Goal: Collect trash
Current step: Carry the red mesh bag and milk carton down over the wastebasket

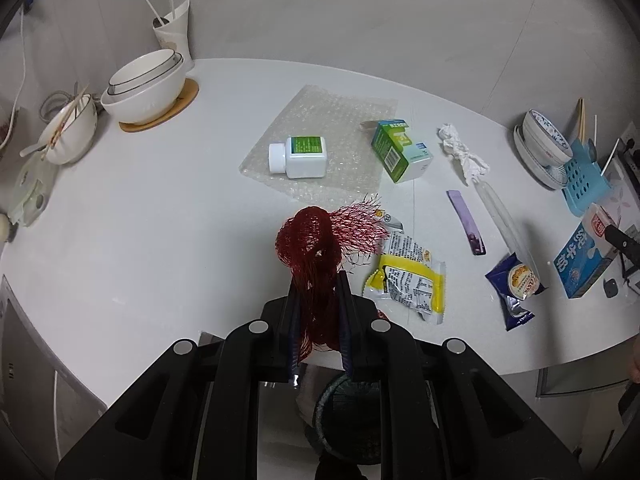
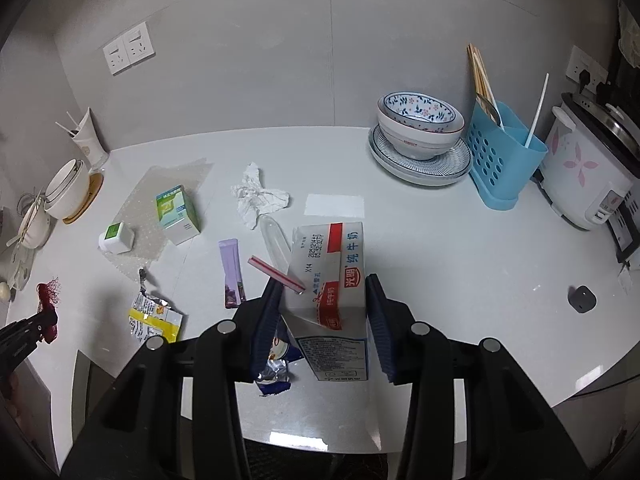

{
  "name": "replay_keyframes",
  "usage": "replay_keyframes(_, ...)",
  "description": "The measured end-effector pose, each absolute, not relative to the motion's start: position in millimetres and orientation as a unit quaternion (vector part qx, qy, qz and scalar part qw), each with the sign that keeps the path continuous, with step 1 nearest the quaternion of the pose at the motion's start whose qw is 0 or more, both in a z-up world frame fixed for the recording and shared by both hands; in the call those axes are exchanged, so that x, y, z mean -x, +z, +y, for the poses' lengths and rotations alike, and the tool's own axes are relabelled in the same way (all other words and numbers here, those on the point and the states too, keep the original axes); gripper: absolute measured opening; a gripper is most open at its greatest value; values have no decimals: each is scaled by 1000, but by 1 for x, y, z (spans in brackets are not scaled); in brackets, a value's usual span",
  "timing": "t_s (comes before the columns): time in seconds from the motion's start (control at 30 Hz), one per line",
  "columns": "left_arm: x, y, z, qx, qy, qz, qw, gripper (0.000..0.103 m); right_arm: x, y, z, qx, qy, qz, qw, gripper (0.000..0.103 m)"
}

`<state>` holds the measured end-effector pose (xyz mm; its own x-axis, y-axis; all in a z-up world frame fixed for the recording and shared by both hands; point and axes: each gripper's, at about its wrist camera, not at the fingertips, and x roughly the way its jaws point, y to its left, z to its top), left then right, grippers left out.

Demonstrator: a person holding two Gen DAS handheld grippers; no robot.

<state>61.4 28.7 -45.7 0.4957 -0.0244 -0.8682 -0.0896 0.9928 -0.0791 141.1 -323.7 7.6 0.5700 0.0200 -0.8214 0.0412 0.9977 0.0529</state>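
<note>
A bunched red plastic mesh net bag (image 1: 320, 252) is clamped between the fingers of the left tool (image 1: 319, 280), held above the near edge of the white desk (image 1: 160, 220) with a dark round bin (image 1: 344, 420) showing below it. A blue-and-white milk carton (image 2: 332, 292) with a red-striped straw packet (image 2: 276, 274) on its side is gripped upright by the right tool (image 2: 322, 286) over the desk. Around them lie a torn yellow snack wrapper (image 1: 408, 280), a dark blue foil wrapper (image 1: 514, 292), a purple sachet (image 1: 466, 222), a crumpled white tissue (image 1: 464, 154), a green-and-white cardboard box (image 1: 400, 150) and a white pill bottle (image 1: 300, 158) on a sheet of clear bubble wrap (image 1: 352, 128).
</note>
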Motion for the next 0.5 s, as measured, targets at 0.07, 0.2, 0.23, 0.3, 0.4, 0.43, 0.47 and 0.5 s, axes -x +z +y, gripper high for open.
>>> replay_keyframes(0.07,-54,-41,25,59,15,497,865,15,-133,12,-319,-32,0,461,887,40)
replay_keyframes(0.2,-41,-35,17,61,7,491,869,15,-115,20,-313,-32,11,456,890,40)
replay_keyframes(0.23,-38,-34,15,62,3,490,870,15,-111,22,-312,-32,13,454,890,40)
replay_keyframes(0.3,-32,-32,12,63,-3,488,870,15,-102,26,-309,-32,17,451,892,40)
replay_keyframes(0.4,-23,-31,6,62,-13,489,870,15,-87,32,-305,-33,24,448,893,40)
replay_keyframes(0.43,-19,-30,4,62,-17,488,870,15,-83,33,-304,-33,25,448,893,40)
replay_keyframes(0.47,-16,-30,2,61,-21,488,871,15,-79,34,-303,-33,28,447,893,40)
replay_keyframes(0.5,-13,-30,0,60,-23,487,871,15,-73,35,-302,-32,30,447,893,40)
